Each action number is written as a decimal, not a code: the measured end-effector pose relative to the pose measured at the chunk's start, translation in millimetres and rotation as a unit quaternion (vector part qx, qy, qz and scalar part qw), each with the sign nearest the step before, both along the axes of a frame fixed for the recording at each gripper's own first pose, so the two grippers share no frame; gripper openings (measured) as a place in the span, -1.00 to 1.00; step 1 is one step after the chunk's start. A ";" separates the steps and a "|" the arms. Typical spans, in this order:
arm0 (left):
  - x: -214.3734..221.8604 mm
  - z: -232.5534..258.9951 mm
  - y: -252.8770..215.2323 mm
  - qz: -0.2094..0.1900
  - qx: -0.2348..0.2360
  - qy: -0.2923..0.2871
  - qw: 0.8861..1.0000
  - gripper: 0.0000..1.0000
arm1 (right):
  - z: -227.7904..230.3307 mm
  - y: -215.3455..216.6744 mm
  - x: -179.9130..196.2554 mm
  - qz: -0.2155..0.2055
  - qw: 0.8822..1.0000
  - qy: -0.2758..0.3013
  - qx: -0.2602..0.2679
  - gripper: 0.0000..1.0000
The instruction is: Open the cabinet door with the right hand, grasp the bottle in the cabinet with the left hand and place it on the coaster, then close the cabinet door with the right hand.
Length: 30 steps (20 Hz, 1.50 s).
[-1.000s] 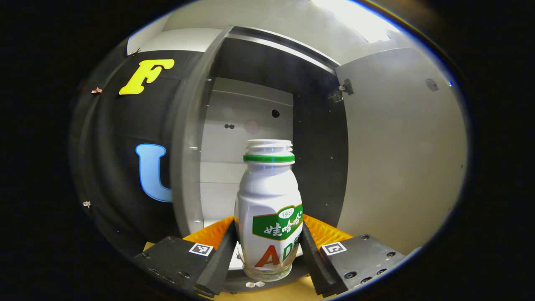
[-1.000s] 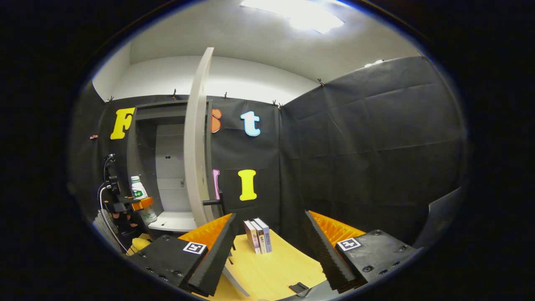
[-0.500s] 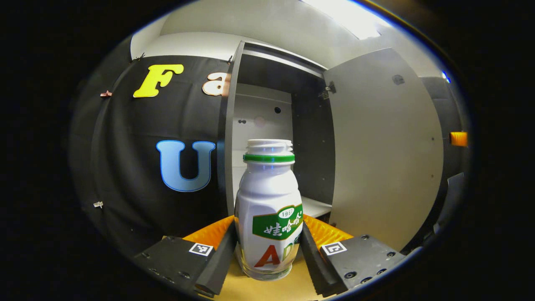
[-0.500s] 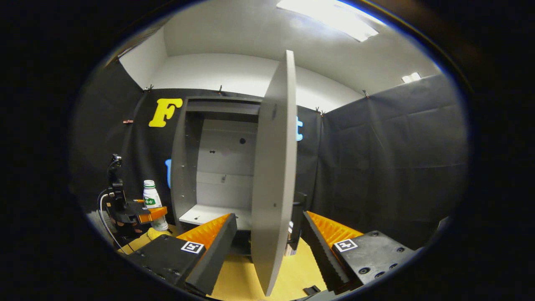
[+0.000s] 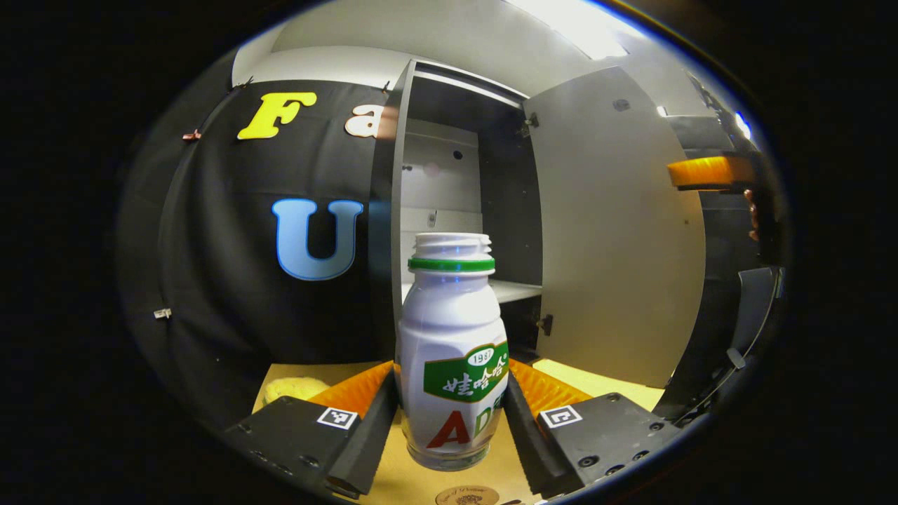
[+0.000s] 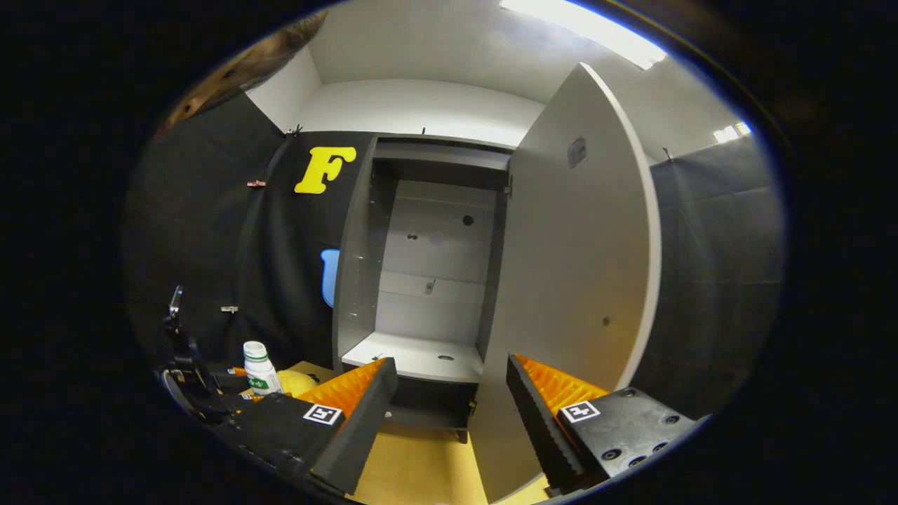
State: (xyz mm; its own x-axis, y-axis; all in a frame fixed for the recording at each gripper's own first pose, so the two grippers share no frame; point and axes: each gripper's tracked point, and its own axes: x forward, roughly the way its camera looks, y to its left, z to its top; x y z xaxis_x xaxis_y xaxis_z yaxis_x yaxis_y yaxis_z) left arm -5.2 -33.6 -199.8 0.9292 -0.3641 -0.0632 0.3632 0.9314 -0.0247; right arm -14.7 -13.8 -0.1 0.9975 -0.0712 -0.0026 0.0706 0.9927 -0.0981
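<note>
Left gripper (image 5: pixel 449 428) is pinching the bottle (image 5: pixel 452 351) low on its body, both fingers pressing its sides, bottle upright and clear of the cabinet (image 5: pixel 456 182), hanging over the yellow table (image 5: pixel 603 382). The coaster (image 5: pixel 466 496) is peeking in just below the bottle base at the bottom edge of the left gripper view, so my read is we're in the set-down step: keep the bottle vertical, centre the base over the disc, lower straight down until it seats, then spread the fingers without nudging it sideways. The grip is low, so watch the fingers don't hit the table first. Right gripper (image 6: pixel 449 414) is empty with its fingers spread wide, facing the open cabinet door (image 6: pixel 582 280) and waiting to close it; the shelf (image 6: pixel 421 358) is sitting bare. A yellowish lump (image 5: pixel 298 389) is lying on the table to the left, well apart from the drop point. Versus a second ago: the bottle was framed right in the cabinet opening at shelf level, now it's been drawn back and lowered, with the table and coaster coming into view. The right gripper has swung from edge-on to the door to facing its inner side.
</note>
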 end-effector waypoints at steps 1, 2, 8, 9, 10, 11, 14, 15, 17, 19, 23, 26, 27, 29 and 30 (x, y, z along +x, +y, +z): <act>-7.0 -13.0 -1.2 -0.003 -0.004 -0.001 1.000 0.58 | -15.2 1.0 7.3 0.000 1.000 0.012 0.004 0.93; -13.0 -24.6 -2.6 -0.006 -0.009 -0.002 1.000 0.59 | -33.6 3.3 14.2 0.001 1.000 0.028 0.007 0.94; -33.2 -111.4 -16.6 -0.006 0.007 0.016 1.000 0.60 | -133.8 38.2 38.8 0.058 0.988 0.130 0.061 0.93; -33.3 -123.2 -16.2 -0.001 0.011 0.016 1.000 0.60 | -145.4 39.6 40.5 0.064 0.985 0.145 0.069 0.94; -32.9 -132.2 -15.1 0.002 0.013 0.015 1.000 0.60 | -157.3 40.3 42.6 0.066 0.982 0.160 0.075 0.93; -31.7 -140.7 -13.9 0.006 0.011 0.014 1.000 0.60 | -166.0 40.9 43.4 0.068 0.980 0.169 0.081 0.93; -28.8 -165.1 -14.3 0.012 0.000 0.022 1.000 0.60 | -186.4 45.8 47.2 0.073 0.975 0.187 0.092 0.93; -28.9 -171.4 -15.9 0.013 -0.003 0.025 1.000 0.62 | -190.8 46.4 47.7 0.074 0.975 0.191 0.091 0.93; -31.1 -181.3 -18.8 0.013 -0.011 0.026 1.000 0.62 | -197.4 45.3 47.4 0.077 0.974 0.199 0.082 0.94; -31.6 -190.7 -20.6 0.017 -0.021 0.030 0.999 0.62 | -206.1 47.1 54.2 0.082 0.972 0.208 0.073 0.94; -31.3 -211.2 -19.9 0.032 -0.017 0.035 0.999 0.65 | -216.1 54.5 55.5 0.092 0.966 0.227 0.085 0.93; -33.1 -219.6 -23.8 0.018 0.000 0.032 0.999 0.66 | -212.9 55.3 60.3 0.094 0.967 0.227 0.075 0.93; -33.3 -222.6 -23.7 0.016 0.003 0.035 0.999 0.66 | -211.0 57.1 60.9 0.096 0.966 0.226 0.075 0.93; -33.6 -218.6 -23.6 0.016 -0.001 0.035 0.999 0.67 | -208.7 60.9 61.6 0.099 0.966 0.227 0.073 0.93; -33.5 -214.2 -22.9 0.017 -0.006 0.032 0.999 0.67 | -208.2 61.2 63.0 0.099 0.966 0.227 0.072 0.93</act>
State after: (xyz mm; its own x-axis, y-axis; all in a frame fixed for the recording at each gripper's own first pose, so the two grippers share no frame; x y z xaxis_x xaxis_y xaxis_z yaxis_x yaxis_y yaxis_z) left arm -38.7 -56.5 -414.1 0.9356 -0.3325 -0.1190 0.3278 0.9430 -0.0577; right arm 48.3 47.4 -208.3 0.8852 0.1546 -0.4387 -0.1403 0.9880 0.0650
